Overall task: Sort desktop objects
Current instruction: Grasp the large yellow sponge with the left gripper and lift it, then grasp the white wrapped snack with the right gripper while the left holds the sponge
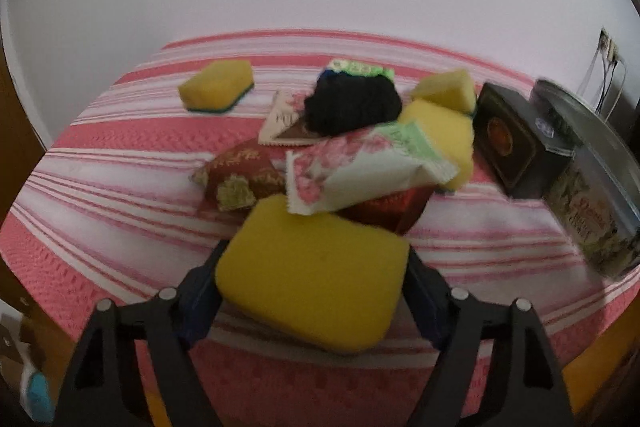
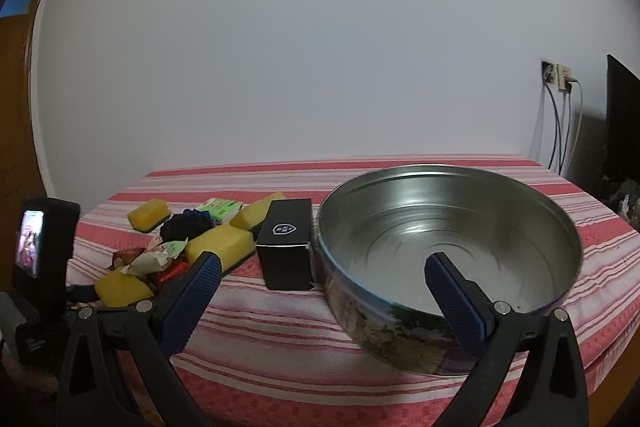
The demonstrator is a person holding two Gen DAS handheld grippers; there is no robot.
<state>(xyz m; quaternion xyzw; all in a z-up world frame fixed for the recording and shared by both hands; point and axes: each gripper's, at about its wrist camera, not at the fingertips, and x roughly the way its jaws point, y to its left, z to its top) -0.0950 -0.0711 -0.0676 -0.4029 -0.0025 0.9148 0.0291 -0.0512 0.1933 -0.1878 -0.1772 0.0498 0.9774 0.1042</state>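
While the striped surface (image 2: 280, 331) carries everything, its biggest item is the round metal tin (image 2: 448, 239), standing open and empty at about 3 o'clock of the pile; only the right wrist view shows its bare inside. Just beside it, at its 9 o'clock, a black box (image 2: 285, 245) stands upright. The left gripper (image 1: 314, 281) has its jaws partly drawn in around a yellow sponge (image 1: 316, 275), both pads at its short ends, though whether they press I cannot tell. That sponge lies flat at the pile's 6 o'clock, long axis crosswise between the jaws. The right gripper (image 2: 322, 281) gapes wide, holding nothing.
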